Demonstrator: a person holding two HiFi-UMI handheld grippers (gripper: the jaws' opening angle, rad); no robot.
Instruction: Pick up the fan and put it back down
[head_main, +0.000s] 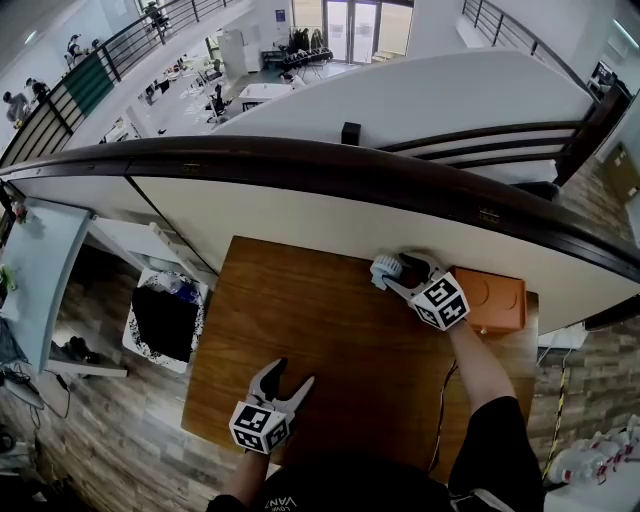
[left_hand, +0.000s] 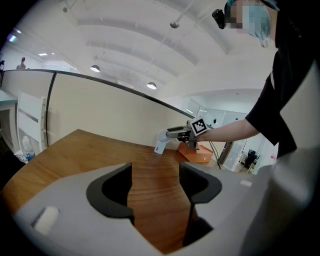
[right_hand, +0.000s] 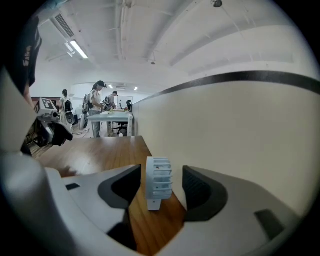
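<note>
A small white fan (head_main: 386, 268) stands upright on the wooden table (head_main: 300, 310) at its far edge, close to the white wall. In the right gripper view the fan (right_hand: 158, 186) sits between the jaws of my right gripper (right_hand: 161, 174) with a gap on each side, so that gripper (head_main: 398, 271) is open around it. The left gripper view shows the fan (left_hand: 161, 141) far off, with the right gripper (left_hand: 171, 133) reaching to it. Near the table's front edge my left gripper (head_main: 293, 374) is open with only bare wood between its jaws (left_hand: 155, 185).
An orange box (head_main: 490, 300) lies on the table just right of the fan. A white wall panel with a dark handrail (head_main: 330, 165) runs along the table's far side. On the floor to the left stands a bin with a black bag (head_main: 165, 320).
</note>
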